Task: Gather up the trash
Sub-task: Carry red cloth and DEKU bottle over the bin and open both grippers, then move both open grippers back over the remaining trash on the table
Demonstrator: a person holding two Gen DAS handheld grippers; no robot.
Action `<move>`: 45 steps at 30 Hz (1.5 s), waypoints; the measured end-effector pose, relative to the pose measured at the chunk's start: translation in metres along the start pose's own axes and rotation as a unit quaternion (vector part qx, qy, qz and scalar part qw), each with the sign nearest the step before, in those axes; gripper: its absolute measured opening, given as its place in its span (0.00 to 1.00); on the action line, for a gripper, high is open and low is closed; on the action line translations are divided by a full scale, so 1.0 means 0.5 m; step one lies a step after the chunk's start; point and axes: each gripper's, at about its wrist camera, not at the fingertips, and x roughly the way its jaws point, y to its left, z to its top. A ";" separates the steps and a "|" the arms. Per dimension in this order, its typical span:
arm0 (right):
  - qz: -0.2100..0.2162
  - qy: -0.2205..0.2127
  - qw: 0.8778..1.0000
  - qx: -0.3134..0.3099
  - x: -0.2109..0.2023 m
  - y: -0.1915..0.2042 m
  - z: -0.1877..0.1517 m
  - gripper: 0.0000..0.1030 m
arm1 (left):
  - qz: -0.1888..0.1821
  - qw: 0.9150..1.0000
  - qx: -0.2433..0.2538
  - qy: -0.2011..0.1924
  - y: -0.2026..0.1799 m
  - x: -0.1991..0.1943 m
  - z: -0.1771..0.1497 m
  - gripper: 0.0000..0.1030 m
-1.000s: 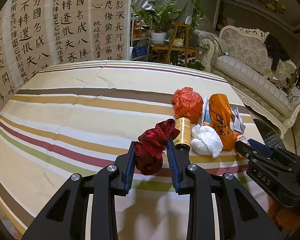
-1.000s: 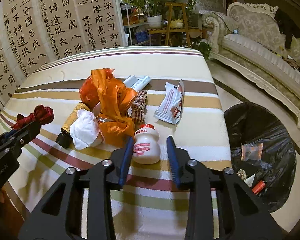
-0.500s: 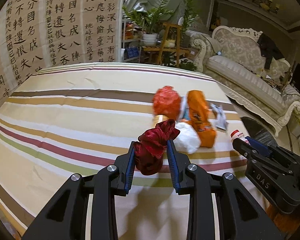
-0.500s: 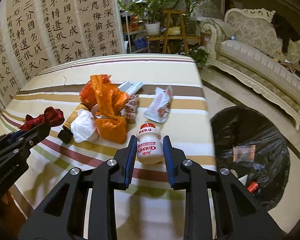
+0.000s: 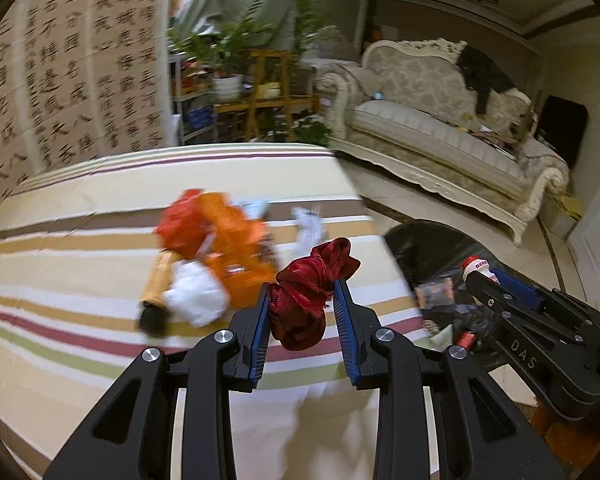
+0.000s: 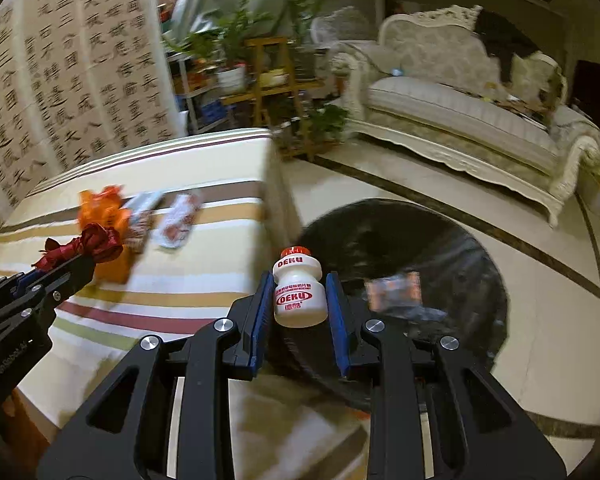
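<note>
Both hands are swinging sideways off the striped table (image 5: 80, 248) toward the black bin bag (image 6: 400, 248) on the floor, where a second ago they were hanging over the litter pile. The left gripper (image 5: 302, 304) is pinching a crumpled dark red ribbon (image 5: 306, 292) between its blue pads, jaws narrowed around the wad, and is carrying it over the table's near right part, not yet past the edge. The right gripper (image 6: 298, 300) is clamping a small white drink bottle (image 6: 299, 294) with a red cap, upright between the pads; a second ago that bottle was standing on the cloth with the jaws spread around it, and now it is hanging beyond the table edge with the bag's mouth behind it. Still lying on the table are the orange plastic bags (image 5: 220, 232), a white crumpled wad (image 5: 194, 300), a brown bottle (image 5: 156, 284) and a snack wrapper (image 6: 178, 220), all blurred. The bag is already holding some scraps. Judgement: two pieces are on their way to the bin, the bottle closer to release than the ribbon; several more trips appear to be remaining.
</note>
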 end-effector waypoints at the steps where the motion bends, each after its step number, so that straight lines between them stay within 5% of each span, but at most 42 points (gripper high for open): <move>1: -0.005 0.000 1.000 0.006 0.000 -0.015 -0.001 0.25 | -0.003 1.000 0.004 0.000 -0.008 0.004 0.002 0.30; 21: -0.057 0.002 0.997 0.056 0.061 -0.176 -0.001 0.26 | -0.023 0.997 0.075 0.026 -0.180 0.132 0.031 0.31; 31: -0.070 0.003 0.995 0.073 0.065 -0.200 -0.008 0.36 | -0.017 0.996 0.088 0.027 -0.200 0.144 0.028 0.65; 45: -0.052 -0.009 0.996 0.072 0.040 -0.159 0.004 0.59 | 0.003 0.998 0.054 0.013 -0.136 0.095 0.035 0.71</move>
